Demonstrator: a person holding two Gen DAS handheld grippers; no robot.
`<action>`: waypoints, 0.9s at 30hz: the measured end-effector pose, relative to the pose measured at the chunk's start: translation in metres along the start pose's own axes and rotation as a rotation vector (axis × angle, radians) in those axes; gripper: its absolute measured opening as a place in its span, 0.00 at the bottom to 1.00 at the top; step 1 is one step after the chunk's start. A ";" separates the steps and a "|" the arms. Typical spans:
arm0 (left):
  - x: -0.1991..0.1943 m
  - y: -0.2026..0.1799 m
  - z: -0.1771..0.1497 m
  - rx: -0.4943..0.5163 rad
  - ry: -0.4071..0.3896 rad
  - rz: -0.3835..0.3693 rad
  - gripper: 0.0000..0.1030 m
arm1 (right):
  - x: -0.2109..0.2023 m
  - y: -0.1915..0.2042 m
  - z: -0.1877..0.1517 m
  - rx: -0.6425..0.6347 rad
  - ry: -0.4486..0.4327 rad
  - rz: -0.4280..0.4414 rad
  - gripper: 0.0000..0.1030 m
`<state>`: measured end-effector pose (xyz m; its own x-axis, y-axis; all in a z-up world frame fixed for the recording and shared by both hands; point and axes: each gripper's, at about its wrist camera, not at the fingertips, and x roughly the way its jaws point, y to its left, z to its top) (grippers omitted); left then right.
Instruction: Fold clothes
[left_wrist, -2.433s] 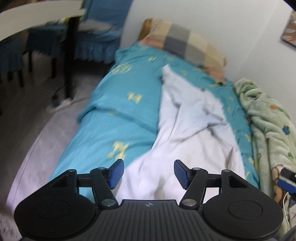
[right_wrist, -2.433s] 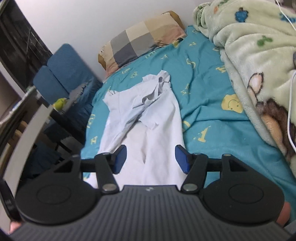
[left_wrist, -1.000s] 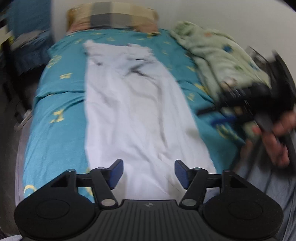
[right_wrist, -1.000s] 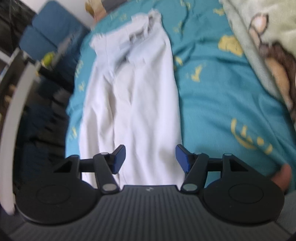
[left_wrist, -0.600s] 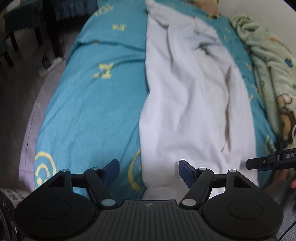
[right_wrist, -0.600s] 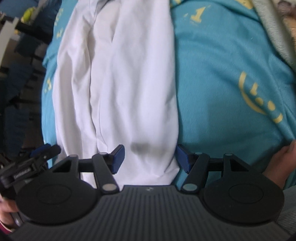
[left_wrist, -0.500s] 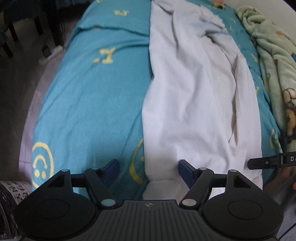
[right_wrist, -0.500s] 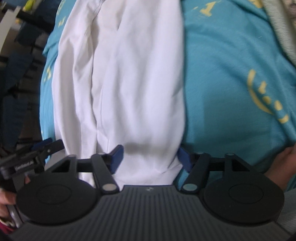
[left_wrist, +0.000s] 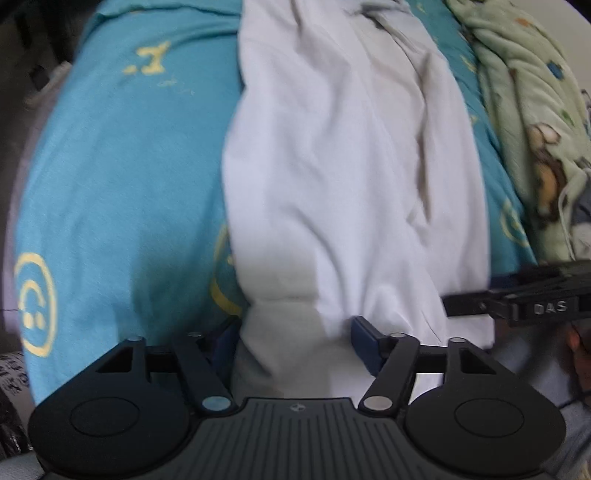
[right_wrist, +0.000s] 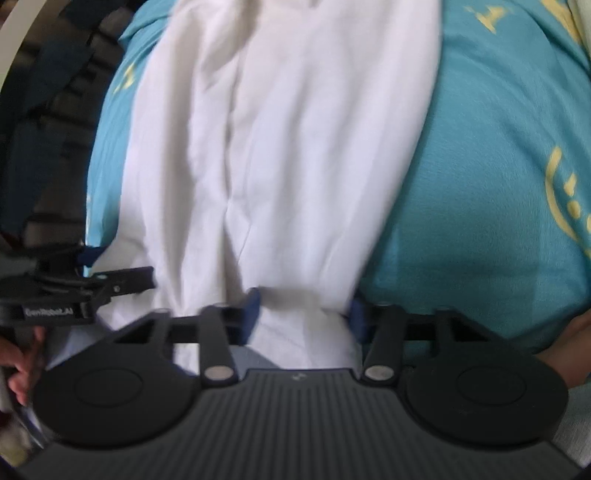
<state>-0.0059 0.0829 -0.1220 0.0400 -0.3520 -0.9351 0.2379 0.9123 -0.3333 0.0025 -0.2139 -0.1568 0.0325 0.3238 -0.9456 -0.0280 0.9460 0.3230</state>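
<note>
One bed sheet (left_wrist: 122, 155), teal, carries one white garment (left_wrist: 343, 155) laid lengthwise beside one green blanket (left_wrist: 524, 96). Two grippers, left (left_wrist: 293, 338) and right (right_wrist: 304, 310), have just been closing, each bunching the garment's near hem between its pads.

Probably a home bedroom: teal bedsheet (left_wrist: 122, 155), plush blanket (left_wrist: 524, 96).

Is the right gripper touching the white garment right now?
Touching. In the right wrist view the right gripper has just been closing, and the white garment bunches between its blue pads, pinched at the near hem.
</note>
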 end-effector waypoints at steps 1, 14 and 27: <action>-0.001 0.000 -0.001 0.000 0.003 0.001 0.49 | -0.001 0.003 -0.002 -0.016 -0.005 -0.014 0.26; -0.052 0.003 -0.010 -0.031 -0.089 -0.007 0.07 | -0.068 -0.010 -0.016 0.028 -0.190 0.125 0.10; -0.134 -0.033 -0.029 -0.157 -0.387 -0.197 0.04 | -0.141 -0.030 -0.012 0.109 -0.464 0.257 0.09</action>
<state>-0.0470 0.1058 0.0115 0.3752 -0.5466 -0.7487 0.1286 0.8305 -0.5419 -0.0130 -0.2884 -0.0341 0.4764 0.4950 -0.7267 0.0099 0.8234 0.5674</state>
